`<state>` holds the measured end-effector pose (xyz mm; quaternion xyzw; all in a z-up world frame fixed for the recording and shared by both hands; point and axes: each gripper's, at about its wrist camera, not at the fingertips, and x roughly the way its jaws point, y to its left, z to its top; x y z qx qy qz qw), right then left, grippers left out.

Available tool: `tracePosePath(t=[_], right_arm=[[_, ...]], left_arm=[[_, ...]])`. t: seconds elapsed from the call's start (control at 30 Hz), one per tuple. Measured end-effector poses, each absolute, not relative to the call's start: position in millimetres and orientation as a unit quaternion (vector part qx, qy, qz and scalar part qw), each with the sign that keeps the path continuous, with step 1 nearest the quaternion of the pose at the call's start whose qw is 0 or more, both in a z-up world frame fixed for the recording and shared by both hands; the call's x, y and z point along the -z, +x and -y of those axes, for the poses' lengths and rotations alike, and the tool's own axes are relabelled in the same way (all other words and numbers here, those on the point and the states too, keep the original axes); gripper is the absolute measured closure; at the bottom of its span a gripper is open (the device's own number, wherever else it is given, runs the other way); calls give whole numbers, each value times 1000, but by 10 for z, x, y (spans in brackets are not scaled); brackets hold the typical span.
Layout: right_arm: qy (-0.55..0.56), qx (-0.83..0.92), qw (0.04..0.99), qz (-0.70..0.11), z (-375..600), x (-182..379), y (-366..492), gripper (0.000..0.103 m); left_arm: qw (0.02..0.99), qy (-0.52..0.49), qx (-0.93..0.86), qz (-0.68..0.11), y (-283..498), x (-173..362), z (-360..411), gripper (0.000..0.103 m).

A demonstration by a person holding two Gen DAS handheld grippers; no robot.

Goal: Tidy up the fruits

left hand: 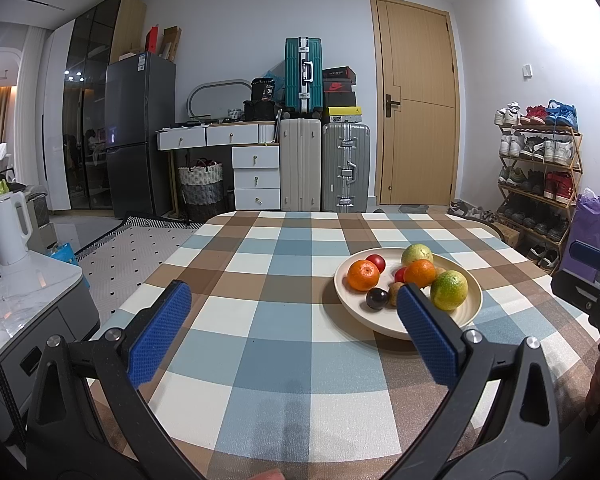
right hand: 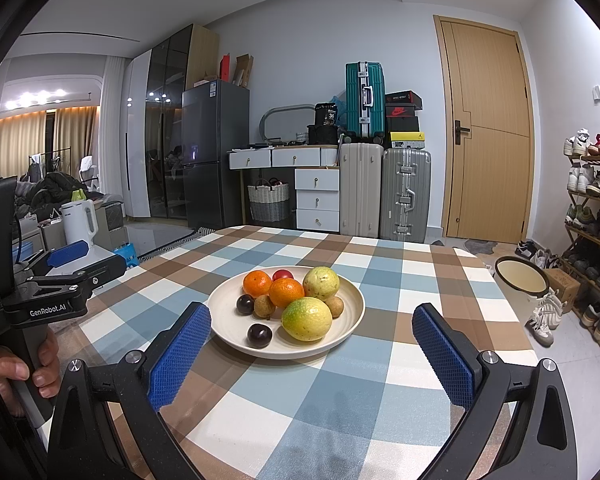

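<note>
1. Setting: a table (right hand: pixel 260 408) under a blue, brown and white checked cloth stands in a room with suitcases, a white drawer unit and a wooden door along the far wall.
2. Task items: all visible fruit lies gathered on one cream plate (right hand: pixel 350 320), and none is visible on the bare cloth. It comprises two oranges (right hand: pixel 286 292), two yellow-green citrus (right hand: pixel 307 319), two dark plums (right hand: pixel 259 335), small brown fruits (right hand: pixel 264 306) and a red one (right hand: pixel 283 274).
3. Stage: this layout fits either a finished gathering or fruit awaiting sorting off the plate. The views do not settle which.
4. Right gripper (right hand: pixel 310 358): jaws spread wide, holding nothing. The plate lies straight ahead, centred between the fingers, just beyond their tips. The nearest plum and the large citrus come first along its axis.
5. Left gripper (left hand: pixel 294 334): jaws spread wide, holding nothing. The plate (left hand: pixel 348 300) lies ahead and to its right, partly behind its right finger. A plum (left hand: pixel 377 299) shows just beside that fingertip.
6. Nearer gripper: by judgement the right, being squarely aligned. The left would need to swing rightward.
7. Long axis: the fruits are round, so no grasp direction is favoured. They touch one another in the cluster, leaving little finger room.
8. Open room: bare cloth lies left of the plate and in front of both grippers. The right table edge is near, with a pale bucket (right hand: pixel 521 276) on the floor beyond it.
</note>
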<state>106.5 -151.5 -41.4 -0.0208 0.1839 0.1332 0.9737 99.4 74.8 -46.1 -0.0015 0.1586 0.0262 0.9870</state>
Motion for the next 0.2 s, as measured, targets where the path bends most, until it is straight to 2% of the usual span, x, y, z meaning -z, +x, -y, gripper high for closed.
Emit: tracePosePath(t=[0.2], right_arm=[[-21, -133, 974, -184, 1514, 412, 1064, 0]], left_arm=[[987, -3, -35, -159, 1001, 466, -745, 0]])
